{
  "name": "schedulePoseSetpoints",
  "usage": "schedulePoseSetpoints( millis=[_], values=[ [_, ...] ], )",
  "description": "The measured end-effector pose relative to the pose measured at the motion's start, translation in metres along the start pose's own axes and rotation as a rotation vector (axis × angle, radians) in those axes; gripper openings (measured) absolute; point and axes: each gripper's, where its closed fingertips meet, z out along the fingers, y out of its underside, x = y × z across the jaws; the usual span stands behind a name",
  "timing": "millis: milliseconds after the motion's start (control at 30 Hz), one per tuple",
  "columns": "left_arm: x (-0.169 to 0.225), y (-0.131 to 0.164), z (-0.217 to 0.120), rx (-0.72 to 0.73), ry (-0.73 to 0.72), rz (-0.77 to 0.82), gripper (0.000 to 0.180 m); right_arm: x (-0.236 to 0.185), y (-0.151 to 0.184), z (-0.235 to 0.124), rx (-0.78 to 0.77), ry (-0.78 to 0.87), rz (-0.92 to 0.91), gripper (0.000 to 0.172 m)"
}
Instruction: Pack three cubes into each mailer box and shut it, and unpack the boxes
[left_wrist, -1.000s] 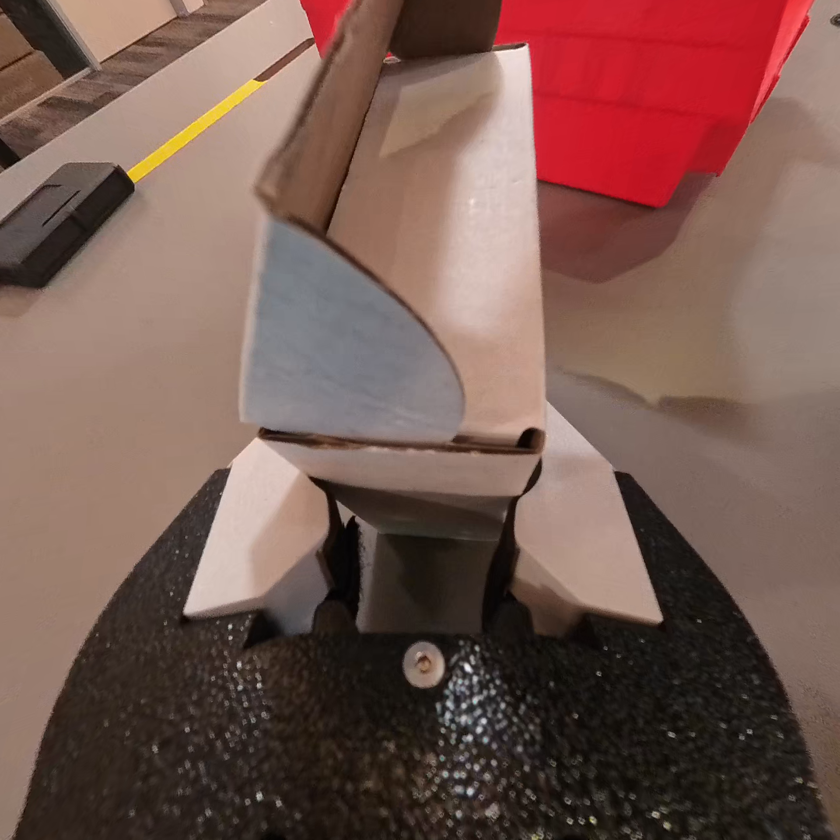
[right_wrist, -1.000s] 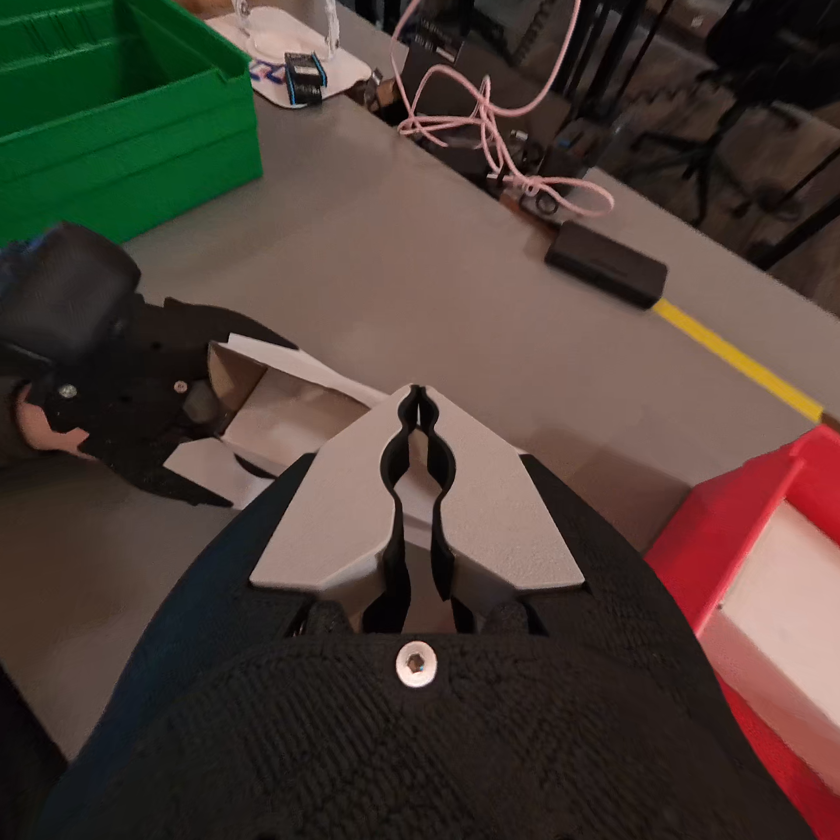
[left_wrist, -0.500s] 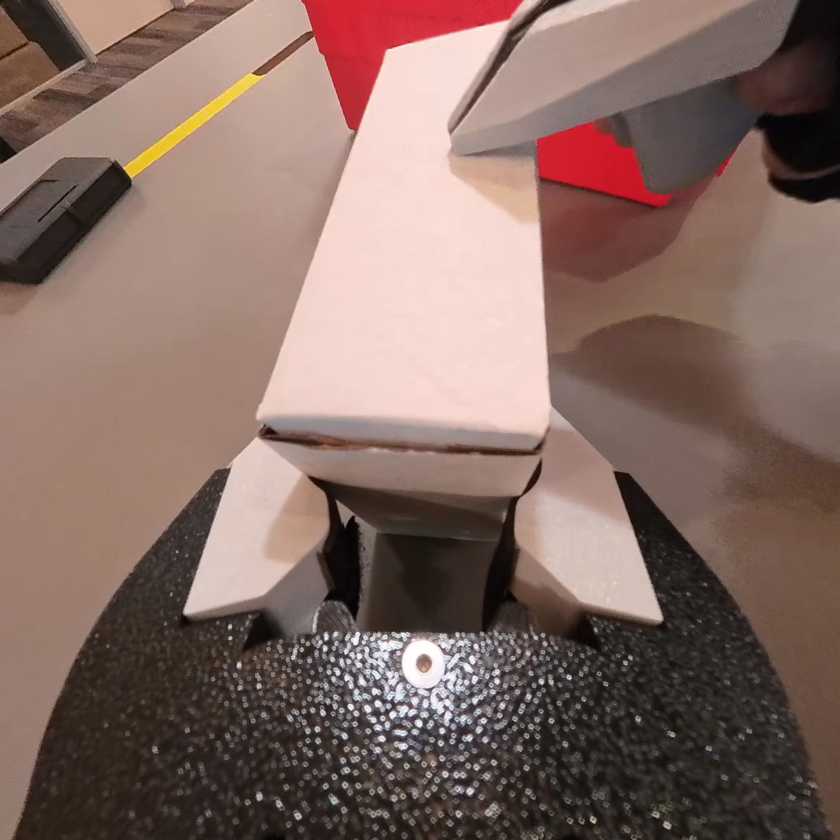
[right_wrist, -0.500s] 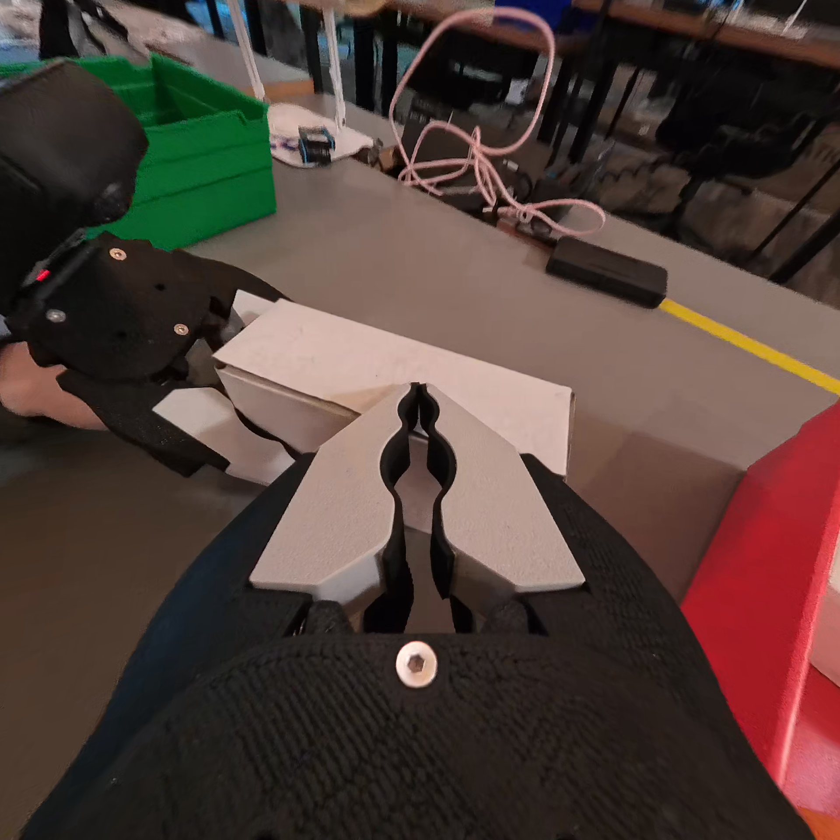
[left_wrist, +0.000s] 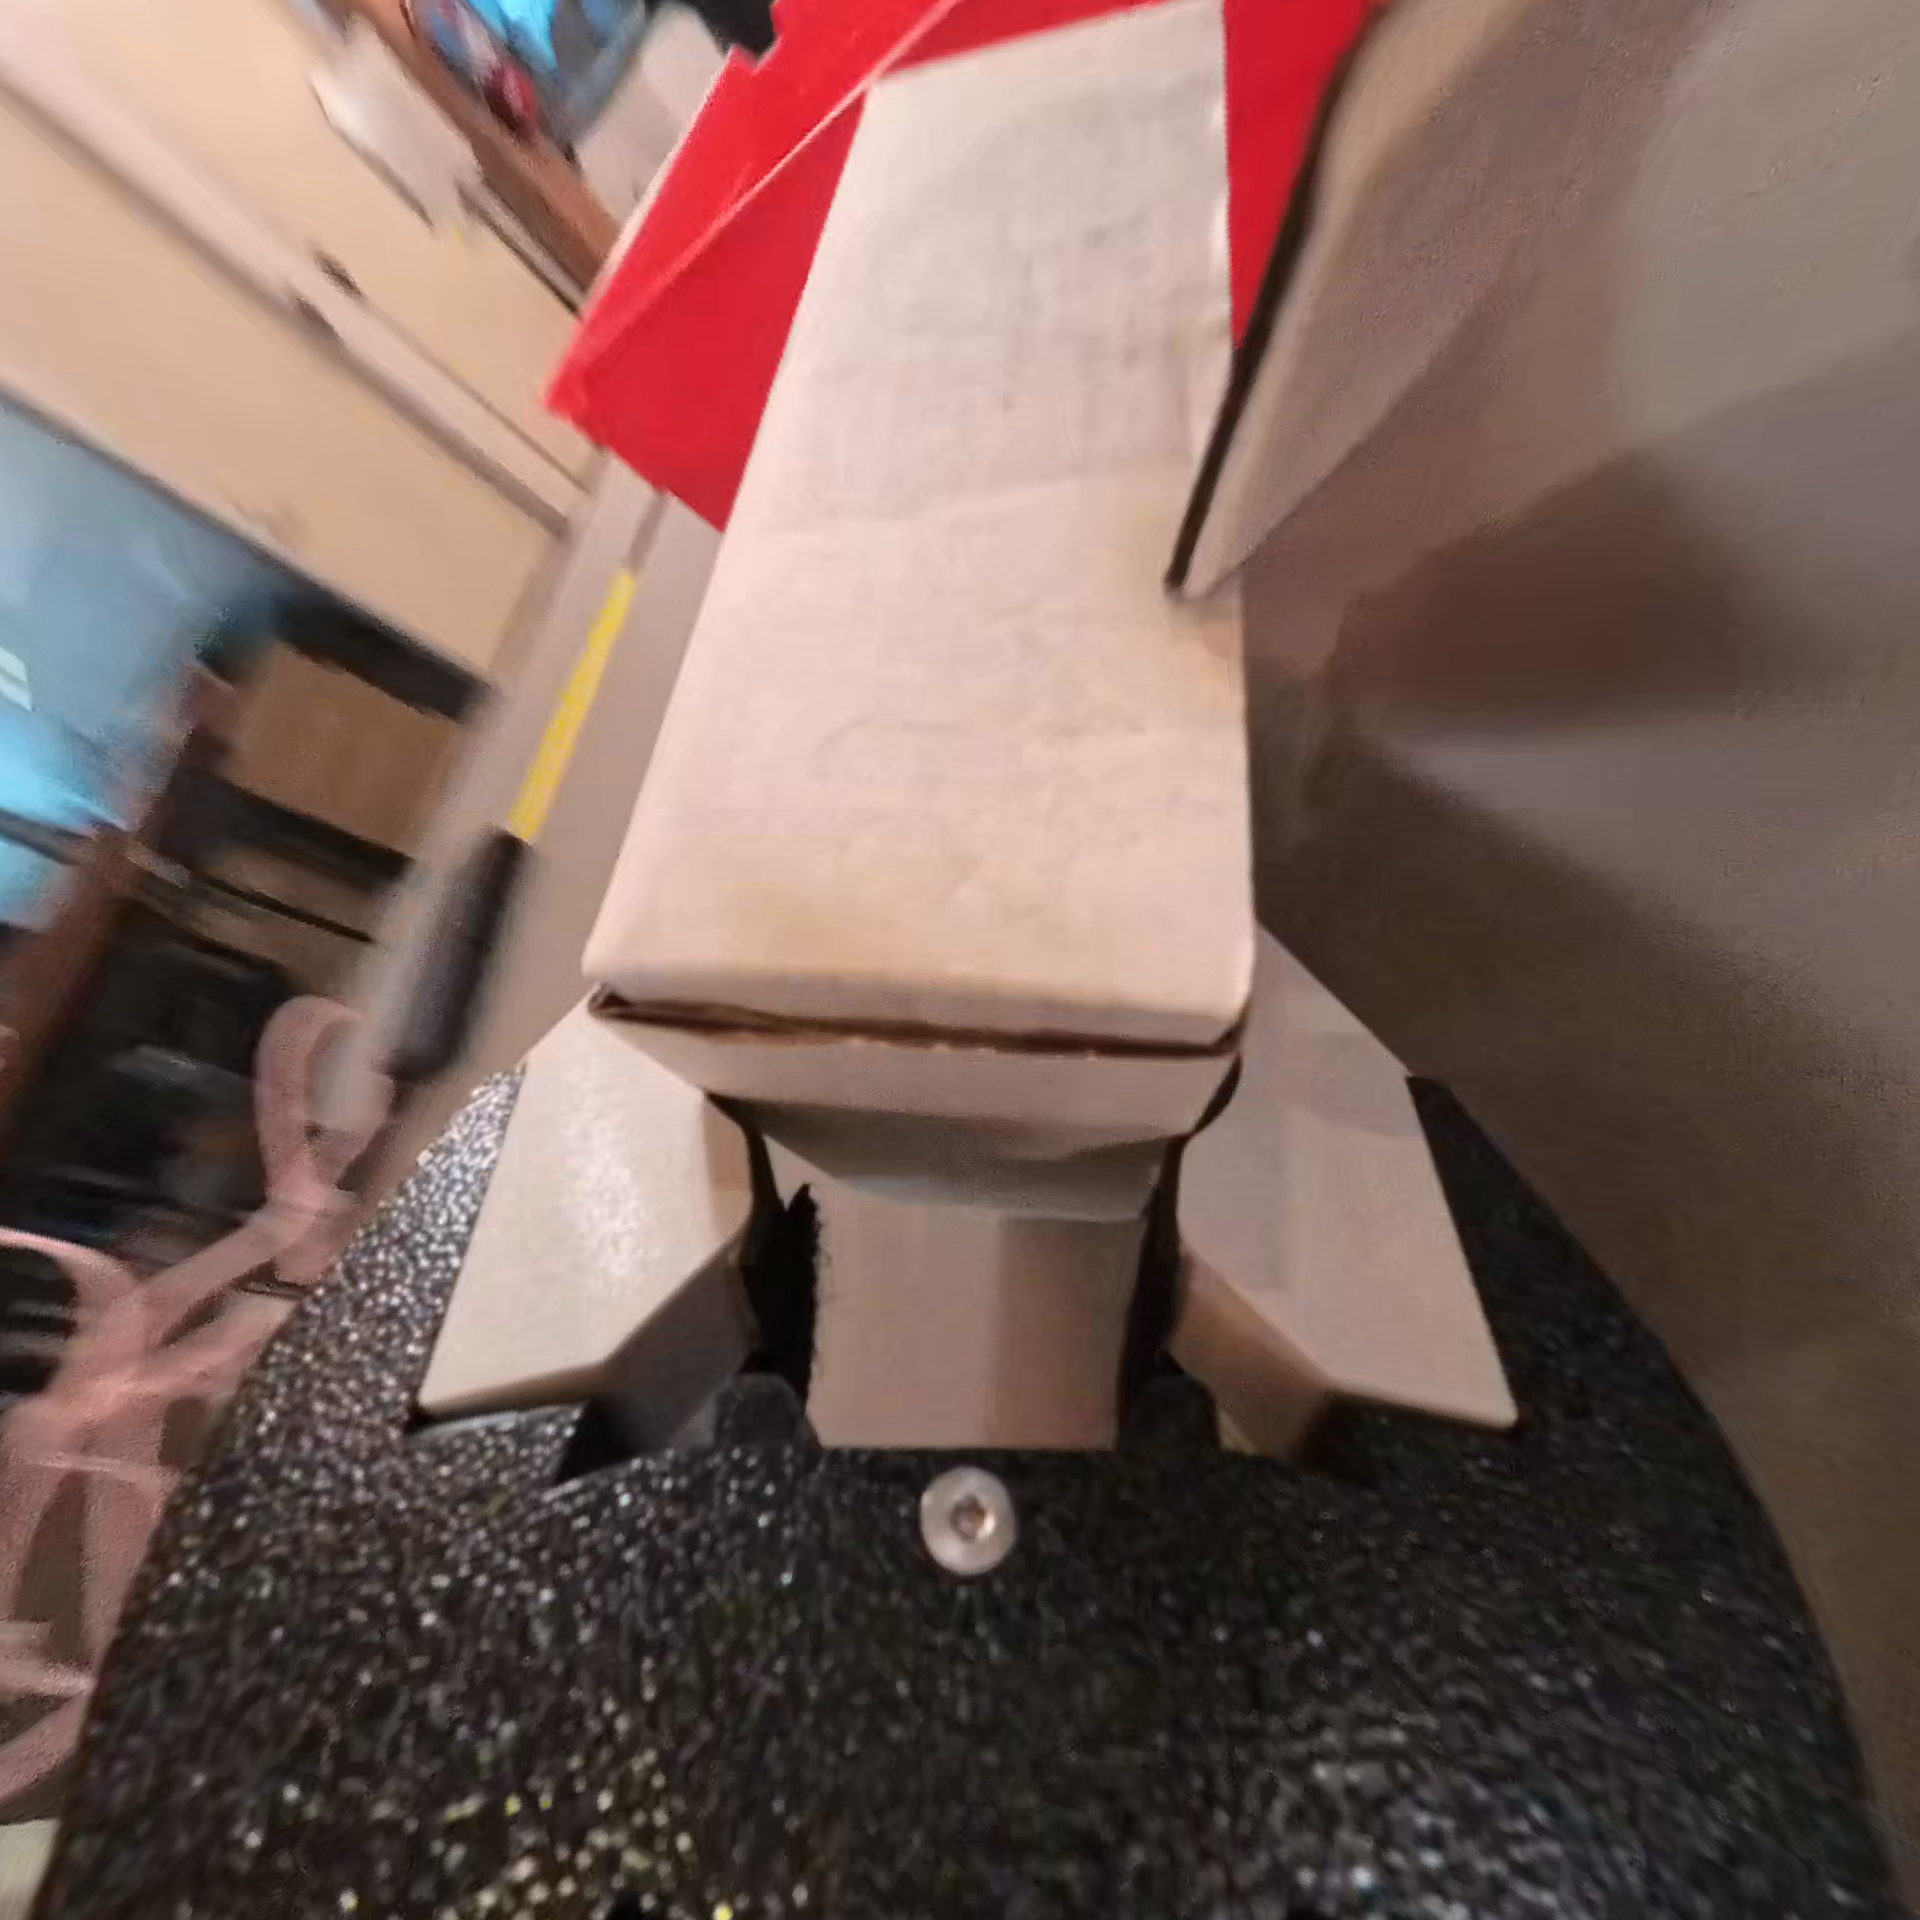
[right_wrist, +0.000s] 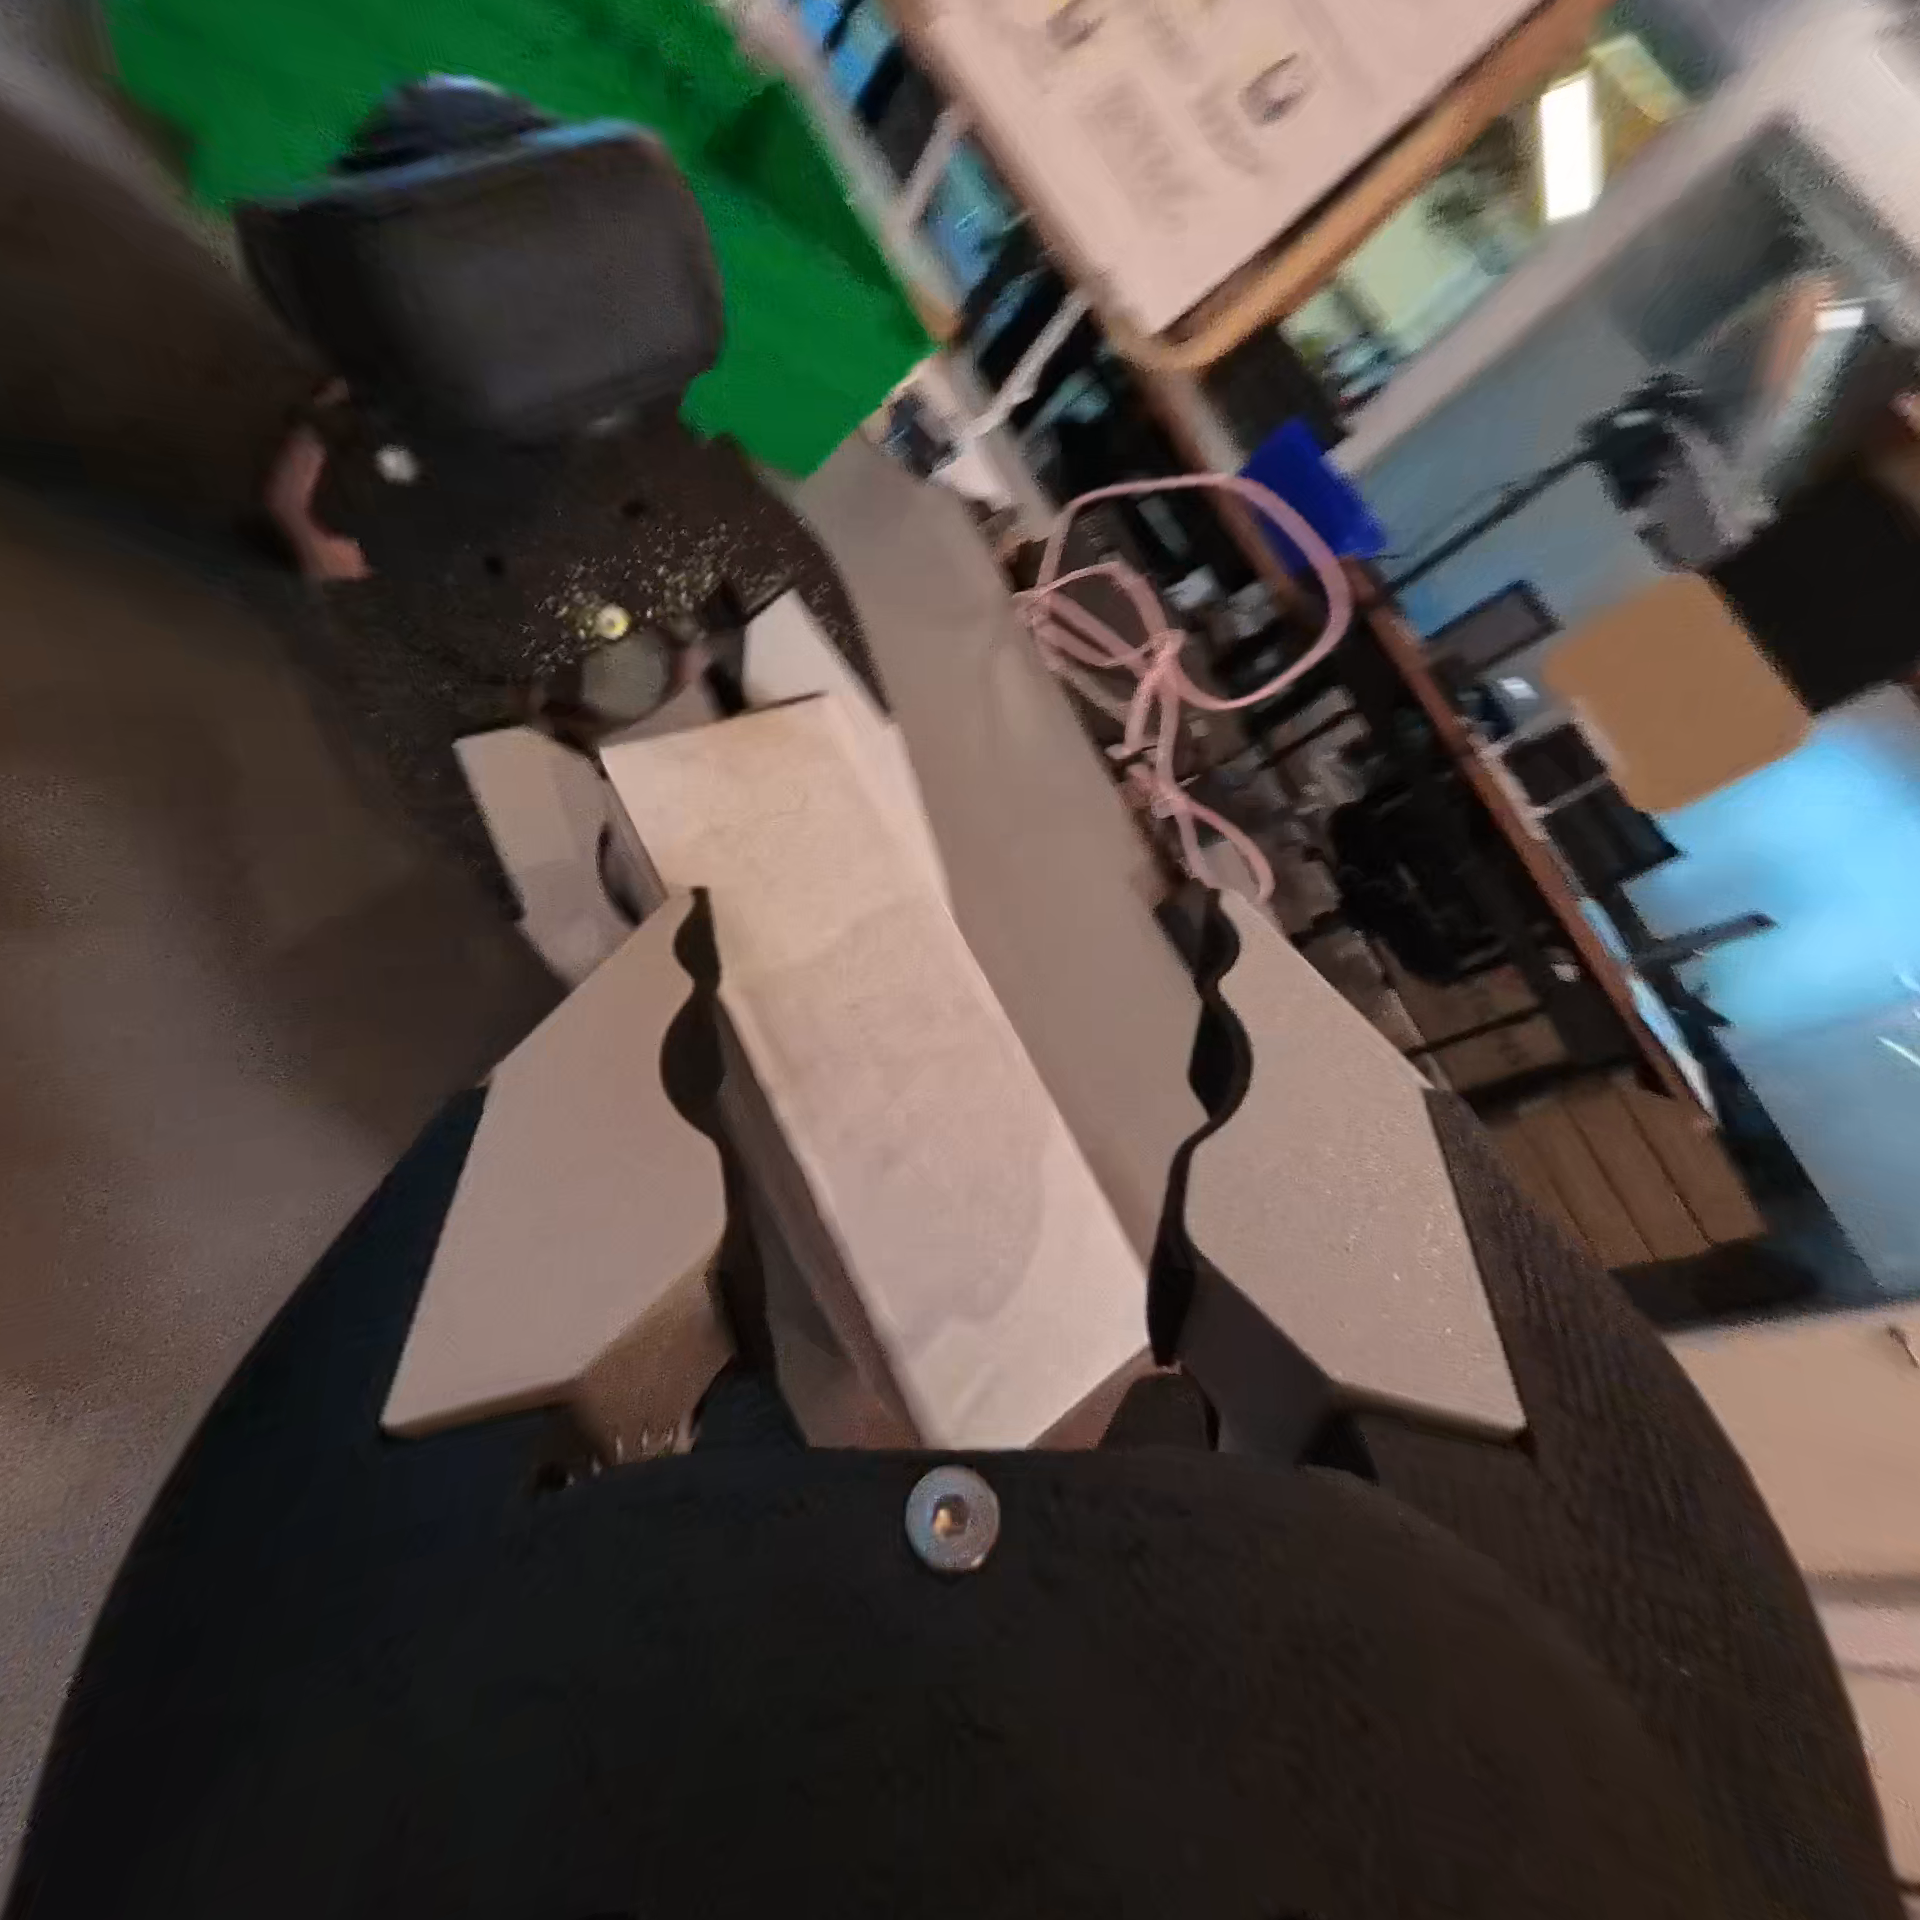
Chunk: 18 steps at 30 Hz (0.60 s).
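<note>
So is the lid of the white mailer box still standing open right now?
No, the white mailer box is shut, its lid lying flat along the top with only a thin seam showing at the near end.

Between the pale grey fingers (left_wrist: 582, 1226) of the left gripper (left_wrist: 914, 1039) sits a white mailer box (left_wrist: 966, 582) with a brown cardboard seam, a red bin (left_wrist: 686, 343) beyond it and a yellow stripe (left_wrist: 577, 707) to the left. Ahead of the right gripper (right_wrist: 951, 935), whose black body is speckled, a green bin (right_wrist: 769, 239) lies up-left and a pink cable (right_wrist: 1174, 665) up-right.
</note>
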Motion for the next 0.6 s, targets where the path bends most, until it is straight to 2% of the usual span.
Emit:
schedulePoseSetpoints(
  millis=[67,100,167,233,300,333,367,400,500,600],
  values=[
    [-0.001,-0.002,-0.003,-0.004,-0.104,0.301,0.082,-0.026,0.011,-0.002,-0.13,-0.179,-0.065,0.098],
    [0.0,-0.005,-0.005,0.006,-0.131,0.37,0.082,-0.036,0.023,-0.004,-0.224,-0.246,-0.108,0.105],
    [0.002,-0.01,-0.007,0.024,-0.13,0.371,0.081,-0.049,0.055,-0.007,-0.434,-0.312,-0.225,0.106],
    [-0.001,-0.013,-0.01,0.044,-0.149,0.403,0.08,-0.057,0.072,-0.006,-0.511,-0.322,-0.306,0.106],
    [0.004,-0.015,-0.012,0.074,-0.165,0.522,0.08,-0.05,0.08,-0.002,-0.535,-0.248,-0.383,0.075],
    [0.007,-0.02,-0.015,0.123,-0.173,0.528,0.08,-0.047,0.08,-0.002,-0.532,-0.218,-0.419,0.073],
    [0.002,-0.028,-0.02,0.172,-0.209,0.485,0.08,-0.043,0.079,-0.003,-0.527,-0.188,-0.423,0.072],
    [-0.006,-0.037,-0.025,0.221,-0.25,0.411,0.09,-0.038,0.075,-0.007,-0.517,-0.161,-0.402,0.072],
    [-0.036,-0.048,-0.038,0.291,-0.306,0.121,0.133,0.002,0.057,-0.028,-0.449,0.001,-0.375,0.072],
    [-0.059,-0.048,-0.05,0.344,-0.369,-0.015,0.136,0.067,0.043,-0.068,-0.412,0.251,-0.382,0.071]
  ],
)
